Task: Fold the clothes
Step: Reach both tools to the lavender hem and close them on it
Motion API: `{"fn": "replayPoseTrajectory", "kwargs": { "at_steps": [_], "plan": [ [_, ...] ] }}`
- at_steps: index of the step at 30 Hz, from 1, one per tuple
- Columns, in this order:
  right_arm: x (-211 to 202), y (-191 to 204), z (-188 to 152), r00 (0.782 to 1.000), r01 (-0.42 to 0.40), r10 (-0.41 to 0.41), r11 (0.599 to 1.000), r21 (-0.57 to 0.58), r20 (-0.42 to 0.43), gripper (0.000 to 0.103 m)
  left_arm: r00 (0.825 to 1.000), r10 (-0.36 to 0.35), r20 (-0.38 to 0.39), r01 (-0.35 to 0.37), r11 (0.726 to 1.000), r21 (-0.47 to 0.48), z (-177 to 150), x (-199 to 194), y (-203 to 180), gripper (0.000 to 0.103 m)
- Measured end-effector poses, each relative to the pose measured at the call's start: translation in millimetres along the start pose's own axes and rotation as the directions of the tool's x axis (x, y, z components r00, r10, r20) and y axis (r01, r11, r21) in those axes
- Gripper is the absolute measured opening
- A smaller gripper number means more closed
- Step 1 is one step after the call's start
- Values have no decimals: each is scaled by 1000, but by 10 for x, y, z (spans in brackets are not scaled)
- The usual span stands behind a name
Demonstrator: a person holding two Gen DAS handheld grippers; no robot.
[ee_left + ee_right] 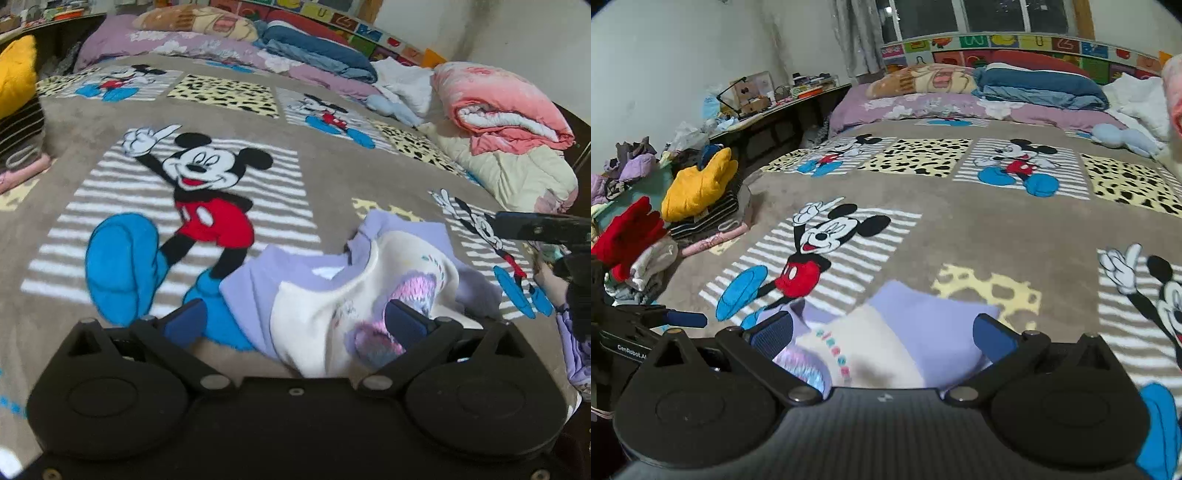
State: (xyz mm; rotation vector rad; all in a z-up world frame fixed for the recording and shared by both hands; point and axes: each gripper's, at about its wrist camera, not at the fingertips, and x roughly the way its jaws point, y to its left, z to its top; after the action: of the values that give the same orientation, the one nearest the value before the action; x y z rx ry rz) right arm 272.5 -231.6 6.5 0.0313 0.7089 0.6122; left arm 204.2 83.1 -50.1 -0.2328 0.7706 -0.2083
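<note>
A white sweatshirt with lilac sleeves and a sparkly print lies bunched on the brown cartoon-mouse blanket. My left gripper is open wide, and the cloth rises between its blue pads without being pinched. In the right wrist view the same sweatshirt sits between the spread pads of my right gripper, which is also open. The two grippers flank the garment from opposite sides. One blue finger of the left gripper shows at that view's left edge.
Folded stacks stand on the bed's left side, topped by a yellow garment and a red one. A rolled pink quilt lies at the right. Pillows and a blue quilt line the head end. A cluttered desk stands beyond.
</note>
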Motion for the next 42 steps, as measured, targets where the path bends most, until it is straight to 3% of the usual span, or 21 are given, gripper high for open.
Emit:
{"fn": "replayPoseTrajectory", "kwargs": {
  "at_steps": [7,9,13,17,23,33,37,39,42],
  "plan": [
    [378,13,125,996,-17,3,989,-148,-93,103,999,-6,-35,8,998,55,119,259,104,102],
    [484,33,142,993,-38,17,983,-177,-121,97,999,-11,-48,14,998,61,141,330,140,101],
    [651,15,162,987,-57,26,978,-198,-156,96,997,-20,-68,25,997,77,185,453,204,97],
    [787,-23,195,984,-66,29,976,-208,-177,96,995,-35,-95,43,995,88,214,573,276,86],
    [996,-118,298,975,-110,65,972,-209,-211,96,989,-58,-138,72,993,96,229,748,377,81],
    [1458,-317,397,921,-237,172,960,-152,-349,95,976,-132,-173,156,979,132,247,881,462,73],
    [1594,-329,384,880,-301,229,946,-117,-415,76,968,-171,-181,194,974,118,266,871,508,67],
    [1604,-313,370,861,-331,252,937,-111,-441,63,966,-184,-183,207,972,115,271,854,522,59],
    [1535,-252,337,854,-355,262,925,-135,-449,42,968,-177,-180,204,968,145,257,820,485,48]
  ]
}}
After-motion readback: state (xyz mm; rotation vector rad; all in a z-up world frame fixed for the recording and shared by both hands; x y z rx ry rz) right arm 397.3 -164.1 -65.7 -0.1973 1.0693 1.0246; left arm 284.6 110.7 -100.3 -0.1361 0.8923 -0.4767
